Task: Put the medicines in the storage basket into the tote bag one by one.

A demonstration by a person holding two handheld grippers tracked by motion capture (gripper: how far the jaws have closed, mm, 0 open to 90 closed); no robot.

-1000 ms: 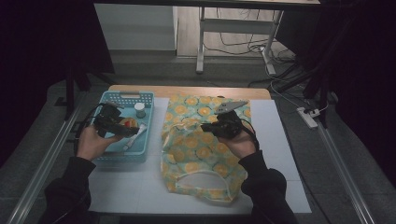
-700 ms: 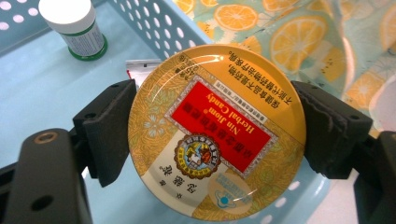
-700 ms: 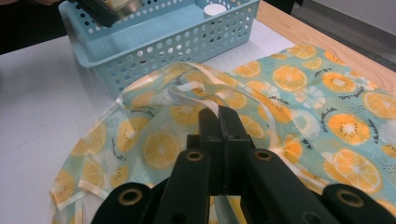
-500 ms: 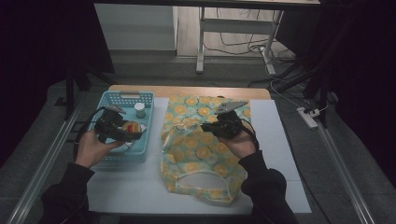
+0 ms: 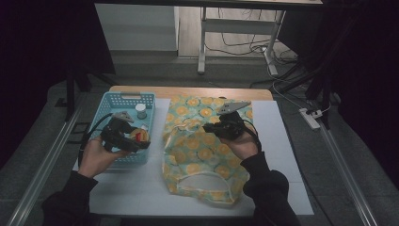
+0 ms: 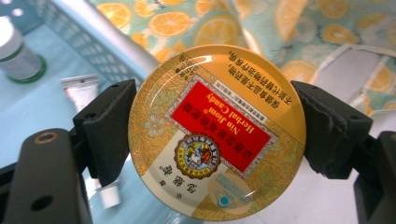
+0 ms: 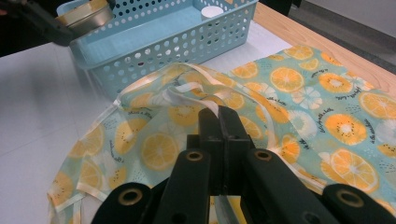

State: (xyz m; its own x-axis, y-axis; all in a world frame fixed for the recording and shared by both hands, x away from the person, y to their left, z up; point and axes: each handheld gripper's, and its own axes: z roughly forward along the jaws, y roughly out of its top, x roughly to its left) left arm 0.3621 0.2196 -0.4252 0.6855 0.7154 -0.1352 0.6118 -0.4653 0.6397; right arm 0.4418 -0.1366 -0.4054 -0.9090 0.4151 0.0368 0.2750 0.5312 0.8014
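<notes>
I hold the candy tin (image 6: pixel 217 130) by its rim in the left tongs (image 5: pixel 134 140) over the basket's (image 5: pixel 106 106) right side, while the right tongs (image 7: pixel 218 122), closed on the bag's (image 5: pixel 200 153) strap, should lift its mouth wider before the tin crosses.

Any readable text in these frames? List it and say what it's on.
"Nin Jiom Herbal Candy": red panel on the lid of the round candy tin, upside down in the left gripper view.
Chinese lines on the tin: too small to read reliably.
Script on the orange-print cloth bag: blurred, unreadable.
Small white-capped bottle: no readable label.
</notes>
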